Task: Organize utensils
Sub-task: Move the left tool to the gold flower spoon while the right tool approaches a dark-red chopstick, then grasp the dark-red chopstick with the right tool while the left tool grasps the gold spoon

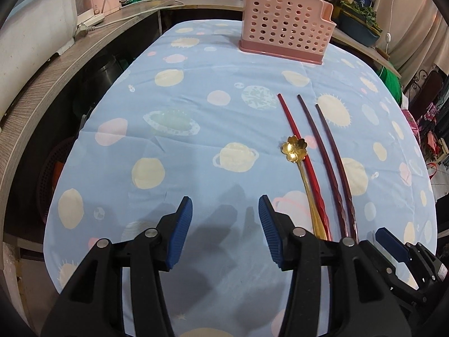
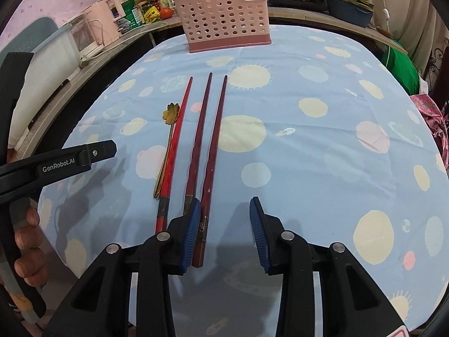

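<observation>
Right gripper (image 2: 224,224) gapes; only its view shows chopstick (image 2: 209,168) butts.

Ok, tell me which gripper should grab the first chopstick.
Right. The right gripper is open, with the rightmost dark maroon chopstick beside its left pad, thick end between its fingers. The left gripper is open over bare blue planet-print tablecloth, left of the utensils.

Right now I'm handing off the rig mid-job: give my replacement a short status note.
Left claw: open, empty, over bare cloth left of the utensils.
Right claw: open, empty, its left pad beside the rightmost dark chopstick.
Utensils: red chopstick, second dark chopstick and gold flower spoon all lie on the tablecloth.
Pink holder: far end, nothing seen inside.
Left: everything.
</observation>
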A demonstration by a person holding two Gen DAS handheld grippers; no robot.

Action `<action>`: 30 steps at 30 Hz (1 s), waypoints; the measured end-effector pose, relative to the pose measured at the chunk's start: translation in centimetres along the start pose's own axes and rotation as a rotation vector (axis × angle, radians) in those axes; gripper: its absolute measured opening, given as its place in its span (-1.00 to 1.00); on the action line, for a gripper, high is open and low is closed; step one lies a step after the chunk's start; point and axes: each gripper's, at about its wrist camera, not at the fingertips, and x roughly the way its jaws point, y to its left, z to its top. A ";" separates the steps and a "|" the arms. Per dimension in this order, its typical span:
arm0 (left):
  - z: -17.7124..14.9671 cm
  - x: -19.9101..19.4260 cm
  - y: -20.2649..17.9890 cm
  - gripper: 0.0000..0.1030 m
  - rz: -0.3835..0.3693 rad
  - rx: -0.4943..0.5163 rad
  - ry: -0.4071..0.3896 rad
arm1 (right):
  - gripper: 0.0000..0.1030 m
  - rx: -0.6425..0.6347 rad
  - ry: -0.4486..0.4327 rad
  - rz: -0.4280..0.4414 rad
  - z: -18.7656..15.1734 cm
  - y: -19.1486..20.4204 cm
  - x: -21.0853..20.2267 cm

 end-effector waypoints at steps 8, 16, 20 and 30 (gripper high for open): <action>-0.4 0.4 -0.8 -0.03 -0.015 0.022 0.017 | -0.47 -0.036 -0.005 -0.036 -0.1 0.6 0.4; -0.6 1.0 -1.7 -0.01 -0.044 0.041 0.043 | -0.86 0.010 -0.017 -0.039 0.1 -0.8 0.4; -0.7 1.3 -2.6 0.11 -0.073 0.053 0.058 | -0.86 0.005 -0.018 -0.039 0.1 -1.0 0.4; -1.1 1.8 -4.6 0.11 -0.109 0.101 0.067 | -0.86 0.019 -0.018 -0.019 0.1 -1.1 0.4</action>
